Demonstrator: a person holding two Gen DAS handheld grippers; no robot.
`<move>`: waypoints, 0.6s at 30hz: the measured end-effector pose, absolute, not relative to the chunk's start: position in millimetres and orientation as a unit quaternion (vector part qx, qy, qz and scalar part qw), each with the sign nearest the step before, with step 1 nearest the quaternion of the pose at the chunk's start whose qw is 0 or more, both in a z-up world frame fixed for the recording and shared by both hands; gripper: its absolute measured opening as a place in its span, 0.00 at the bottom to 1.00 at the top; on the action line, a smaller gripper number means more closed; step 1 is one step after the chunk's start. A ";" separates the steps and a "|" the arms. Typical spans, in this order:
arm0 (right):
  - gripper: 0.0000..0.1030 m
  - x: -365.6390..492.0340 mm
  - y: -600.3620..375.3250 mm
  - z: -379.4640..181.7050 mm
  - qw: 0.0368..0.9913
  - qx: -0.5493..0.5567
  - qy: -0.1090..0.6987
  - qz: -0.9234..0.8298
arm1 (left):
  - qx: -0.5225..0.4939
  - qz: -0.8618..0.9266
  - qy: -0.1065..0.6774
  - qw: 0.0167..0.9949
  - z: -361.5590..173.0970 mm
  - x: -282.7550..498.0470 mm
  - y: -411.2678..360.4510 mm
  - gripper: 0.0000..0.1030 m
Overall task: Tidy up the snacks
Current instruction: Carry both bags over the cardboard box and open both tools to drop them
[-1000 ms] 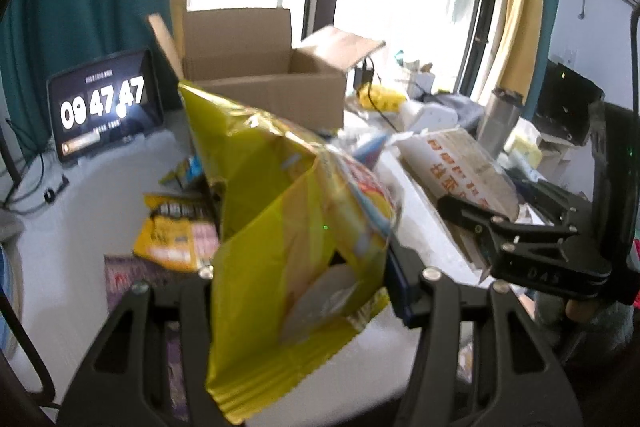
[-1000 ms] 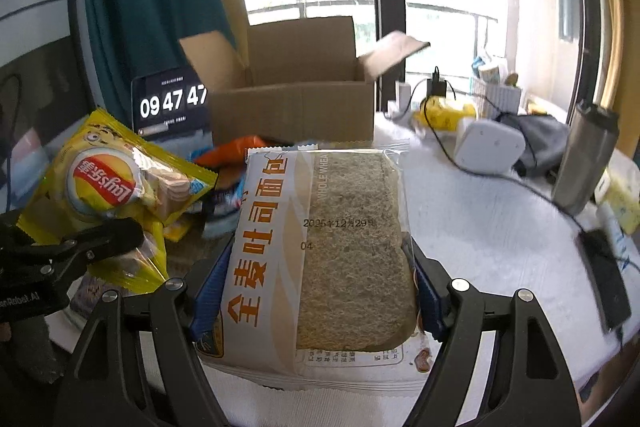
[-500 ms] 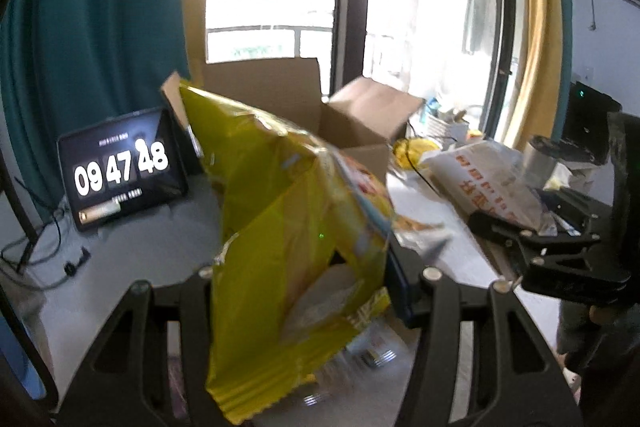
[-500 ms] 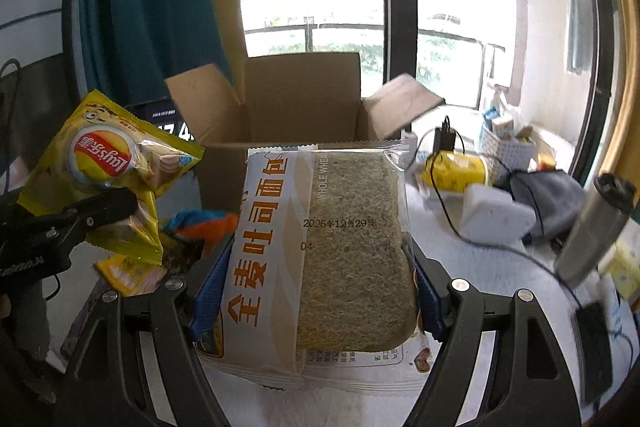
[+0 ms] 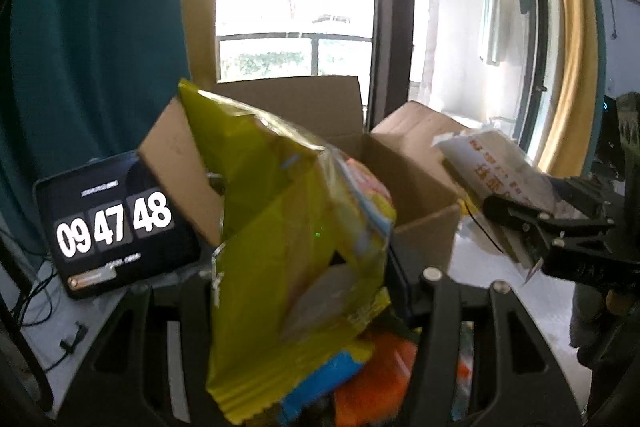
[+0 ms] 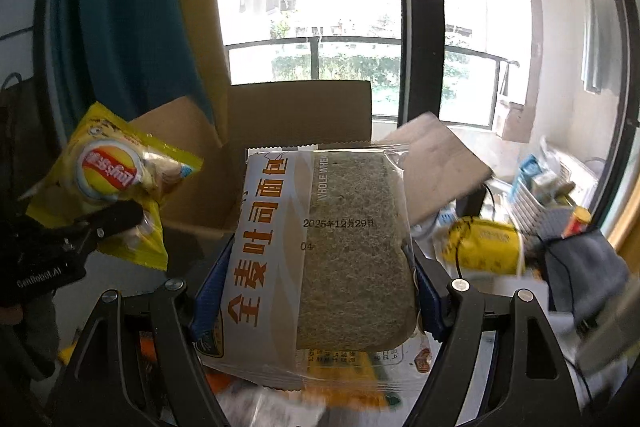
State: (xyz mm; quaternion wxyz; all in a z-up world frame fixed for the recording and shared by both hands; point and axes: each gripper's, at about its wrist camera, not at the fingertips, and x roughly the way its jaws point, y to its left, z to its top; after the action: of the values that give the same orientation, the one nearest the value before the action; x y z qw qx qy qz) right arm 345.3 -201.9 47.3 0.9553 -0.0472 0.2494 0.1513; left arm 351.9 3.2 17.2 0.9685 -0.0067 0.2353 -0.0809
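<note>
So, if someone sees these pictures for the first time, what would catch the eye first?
Probably the two packets held up close: a yellow chip bag in the left claw and a whole wheat bread pack in the right claw. Just behind them stands an open cardboard box, with a clock tablet to its left.

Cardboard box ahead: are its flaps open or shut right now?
Open. The cardboard box has its back flap standing upright and both side flaps splayed outward, so the top is clear. Its inside is mostly hidden behind the bread pack.
</note>
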 end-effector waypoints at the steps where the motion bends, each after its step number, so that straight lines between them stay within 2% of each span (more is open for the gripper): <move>1: 0.78 357.4 -200.8 47.9 0.955 -0.046 0.249 0.153 | -0.005 -0.079 0.235 0.969 16.2 360.5 3.5 0.55; 8: 0.78 426.4 -192.3 47.1 0.955 -0.037 0.255 0.149 | -0.010 -0.058 0.258 0.964 7.7 419.6 6.6 0.59; 13: 0.78 460.8 -189.8 43.0 0.955 -0.027 0.260 0.143 | -0.017 -0.058 0.272 0.960 5.2 436.6 7.3 0.80; 15: 0.80 466.1 -189.0 40.3 0.955 -0.018 0.255 0.149 | -0.012 -0.058 0.271 0.961 5.8 435.1 5.4 0.85; 18: 0.90 465.7 -192.0 37.4 0.961 -0.015 0.242 0.135 | -0.013 -0.051 0.266 0.963 9.0 428.4 7.3 0.87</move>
State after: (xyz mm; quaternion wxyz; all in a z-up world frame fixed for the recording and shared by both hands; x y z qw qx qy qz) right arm 465.7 -192.0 37.4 0.9608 -0.0154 0.2416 0.1348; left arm 428.4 7.3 9.0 0.9625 -0.0126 0.2662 -0.0508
